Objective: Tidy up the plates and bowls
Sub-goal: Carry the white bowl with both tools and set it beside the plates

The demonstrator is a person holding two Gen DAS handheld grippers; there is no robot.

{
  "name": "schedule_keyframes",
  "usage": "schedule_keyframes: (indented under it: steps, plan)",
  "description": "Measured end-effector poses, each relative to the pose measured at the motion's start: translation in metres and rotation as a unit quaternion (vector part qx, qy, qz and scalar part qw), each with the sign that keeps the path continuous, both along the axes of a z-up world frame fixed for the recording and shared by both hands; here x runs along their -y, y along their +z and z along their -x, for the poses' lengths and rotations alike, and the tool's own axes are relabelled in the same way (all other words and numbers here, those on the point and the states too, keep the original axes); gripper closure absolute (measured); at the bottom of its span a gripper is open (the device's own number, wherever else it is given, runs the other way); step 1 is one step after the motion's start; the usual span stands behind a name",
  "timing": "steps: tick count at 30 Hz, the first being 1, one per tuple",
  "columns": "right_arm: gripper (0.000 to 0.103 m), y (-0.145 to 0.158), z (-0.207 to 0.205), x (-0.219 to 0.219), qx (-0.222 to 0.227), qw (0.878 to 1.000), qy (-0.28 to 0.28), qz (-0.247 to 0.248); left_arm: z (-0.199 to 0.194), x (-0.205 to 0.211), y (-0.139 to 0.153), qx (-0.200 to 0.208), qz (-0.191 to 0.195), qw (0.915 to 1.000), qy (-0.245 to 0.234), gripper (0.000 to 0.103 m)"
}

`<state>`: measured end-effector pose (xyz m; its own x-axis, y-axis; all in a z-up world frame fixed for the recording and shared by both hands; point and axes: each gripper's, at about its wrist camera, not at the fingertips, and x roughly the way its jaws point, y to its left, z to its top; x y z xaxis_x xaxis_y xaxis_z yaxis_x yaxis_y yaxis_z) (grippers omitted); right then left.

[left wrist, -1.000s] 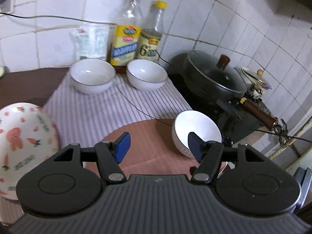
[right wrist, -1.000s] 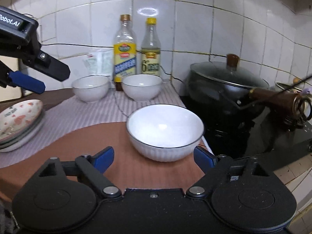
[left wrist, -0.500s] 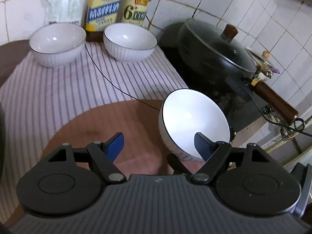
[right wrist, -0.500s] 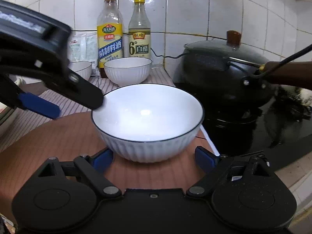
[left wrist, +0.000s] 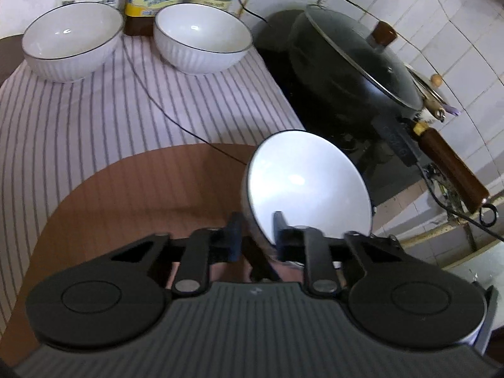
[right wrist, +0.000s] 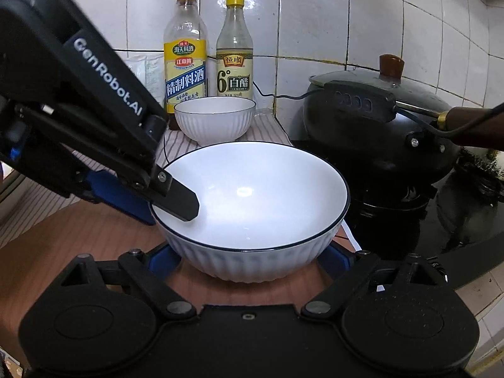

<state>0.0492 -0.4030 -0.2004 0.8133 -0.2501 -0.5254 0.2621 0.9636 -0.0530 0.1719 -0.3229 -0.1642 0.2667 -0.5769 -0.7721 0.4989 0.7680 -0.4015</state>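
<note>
A white ribbed bowl with a dark rim point(left wrist: 307, 186) point(right wrist: 252, 214) stands on the brown round board point(left wrist: 141, 195). My left gripper point(left wrist: 256, 236) is shut on its near-left rim, one finger inside and one outside; it shows in the right wrist view point(right wrist: 163, 201). My right gripper point(right wrist: 249, 261) is open, its blue pads on either side of the bowl's base, apart from it. Two more white bowls point(left wrist: 72, 39) point(left wrist: 203, 36) stand at the back on the striped cloth point(left wrist: 94, 119).
A black lidded wok point(left wrist: 356, 72) with a wooden handle point(left wrist: 450, 170) sits on the stove right of the bowl. Two bottles point(right wrist: 186, 53) point(right wrist: 234, 53) and a bag stand against the tiled wall. A thin black cable point(left wrist: 163, 107) runs across the cloth.
My left gripper moved right and down and closed on the bowl's rim. My right gripper advanced until its fingers flank the bowl's base.
</note>
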Motion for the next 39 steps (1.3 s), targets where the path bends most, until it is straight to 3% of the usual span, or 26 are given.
schedule_keyframes:
  steps: [12, 27, 39]
  plan:
    - [0.008, 0.012, 0.002, -0.016, -0.002, 0.999, 0.025, -0.019, 0.004, -0.022, 0.013, -0.002, -0.017, 0.9998, 0.008, 0.087]
    - [0.009, 0.035, -0.010, -0.085, 0.027, 0.990, 0.140, -0.008, 0.004, -0.116, 0.039, -0.002, -0.006, 0.9940, 0.109, 0.087]
    - [0.009, 0.019, -0.032, -0.110, 0.011, 0.981, 0.193, -0.005, 0.001, -0.141, 0.029, 0.035, -0.061, 0.9889, 0.131, 0.087]
